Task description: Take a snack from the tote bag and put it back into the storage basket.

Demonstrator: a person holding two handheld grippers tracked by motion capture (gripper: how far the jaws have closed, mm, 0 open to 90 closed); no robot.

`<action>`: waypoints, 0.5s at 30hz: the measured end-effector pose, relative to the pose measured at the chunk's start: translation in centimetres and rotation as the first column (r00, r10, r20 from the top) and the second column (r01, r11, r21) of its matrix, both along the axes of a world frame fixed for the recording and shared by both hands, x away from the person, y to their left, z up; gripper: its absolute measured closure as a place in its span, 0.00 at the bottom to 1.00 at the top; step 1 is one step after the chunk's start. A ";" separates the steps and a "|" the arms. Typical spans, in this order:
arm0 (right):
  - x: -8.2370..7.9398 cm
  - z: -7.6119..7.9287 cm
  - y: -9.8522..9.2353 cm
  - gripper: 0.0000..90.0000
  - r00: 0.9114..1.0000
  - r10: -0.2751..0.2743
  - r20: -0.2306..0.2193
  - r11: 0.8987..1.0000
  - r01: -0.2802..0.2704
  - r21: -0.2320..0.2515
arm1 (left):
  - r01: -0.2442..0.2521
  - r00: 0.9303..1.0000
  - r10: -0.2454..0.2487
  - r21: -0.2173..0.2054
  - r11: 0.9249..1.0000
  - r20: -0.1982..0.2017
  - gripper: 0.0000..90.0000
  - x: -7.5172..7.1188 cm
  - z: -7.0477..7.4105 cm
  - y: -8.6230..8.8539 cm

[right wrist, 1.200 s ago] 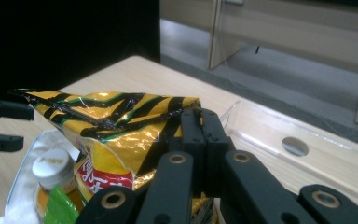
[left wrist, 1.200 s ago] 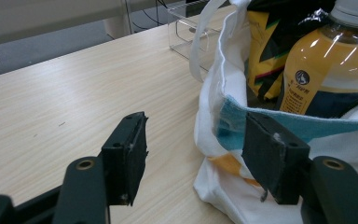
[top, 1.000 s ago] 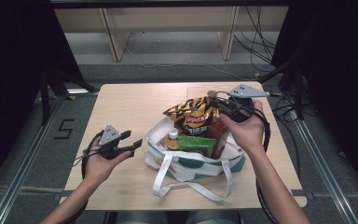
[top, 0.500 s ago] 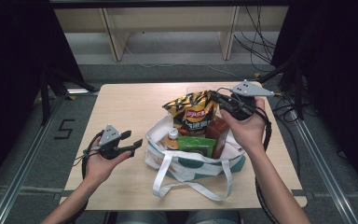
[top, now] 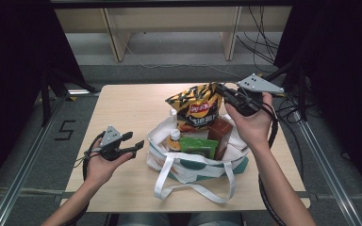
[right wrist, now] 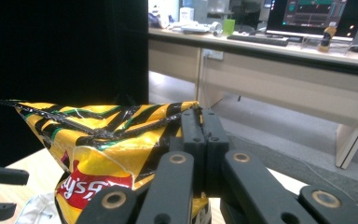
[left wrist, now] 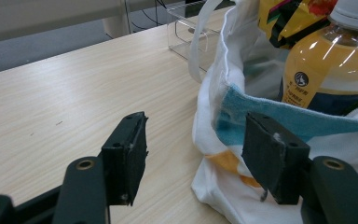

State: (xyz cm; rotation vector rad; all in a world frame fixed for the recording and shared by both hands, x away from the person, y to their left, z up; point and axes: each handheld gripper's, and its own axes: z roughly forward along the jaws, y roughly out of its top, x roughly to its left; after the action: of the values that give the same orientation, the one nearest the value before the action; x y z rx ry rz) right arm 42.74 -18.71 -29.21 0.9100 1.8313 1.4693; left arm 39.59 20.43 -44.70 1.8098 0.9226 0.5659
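Pale wooden tabletop under white tote bag: chip bag, pinched at its top corner by clenched right hand-held gripper, now higher, nearly clear; left hand-held gripper agape beside tote.

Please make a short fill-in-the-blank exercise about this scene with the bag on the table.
1. The right tongs are shut on the top edge of the yellow ____ bag.
2. The left tongs are ____ and hold nothing.
3. The orange drink bottle with a white cap stands ____ the white fabric tote bag.

Missing words: chip; open; inside
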 end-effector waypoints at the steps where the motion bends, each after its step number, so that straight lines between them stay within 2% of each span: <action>1: -0.2 0.0 0.1 1.00 1.000 -0.005 -0.026 1.000 0.005 0.016 | -0.001 1.000 0.001 -0.001 1.000 -0.001 0.44 0.0 0.0 0.0; 3: -0.2 0.2 0.0 1.00 1.000 -0.010 -0.002 1.000 0.010 0.014 | -0.002 1.000 0.002 -0.001 1.000 -0.003 0.44 0.0 0.0 0.0; 6: -0.5 0.7 0.0 1.00 1.000 -0.013 -0.013 0.999 0.013 0.031 | -0.001 1.000 0.001 -0.002 1.000 -0.002 0.44 0.0 0.0 0.0; 7: -0.3 0.8 -0.1 1.00 1.000 -0.007 0.013 1.000 0.007 0.023 | -0.001 1.000 0.001 -0.002 1.000 -0.002 0.44 0.0 0.0 0.0; 8: -0.5 1.0 -0.1 1.00 1.000 -0.009 0.005 0.999 0.009 0.034 | 0.000 1.000 0.000 -0.001 1.000 -0.001 0.44 0.0 0.0 0.0; 9: -0.4 1.1 -0.2 1.00 1.000 -0.011 0.018 1.000 0.011 0.027 | 0.000 1.000 0.000 -0.001 1.000 -0.001 0.44 0.0 0.0 0.0; 13: -0.7 1.7 -0.5 1.00 1.000 -0.020 0.023 0.998 0.018 0.057 | -0.002 1.000 0.002 -0.005 1.000 -0.002 0.44 0.0 0.0 0.0; 14: -0.7 1.9 -0.6 1.00 0.999 -0.031 0.039 0.998 0.030 0.049 | -0.001 1.000 0.001 -0.004 1.000 -0.002 0.44 0.0 0.0 0.0; 15: -0.8 2.0 -0.7 1.00 0.999 -0.032 0.031 0.998 0.030 0.056 | -0.001 1.000 0.001 -0.005 1.000 -0.002 0.44 0.0 0.0 0.0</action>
State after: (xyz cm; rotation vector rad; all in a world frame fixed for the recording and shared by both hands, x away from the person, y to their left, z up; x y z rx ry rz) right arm 41.90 -19.39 -27.20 0.9321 1.7534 1.5131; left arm 39.59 20.44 -44.71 1.8065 0.9255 0.5620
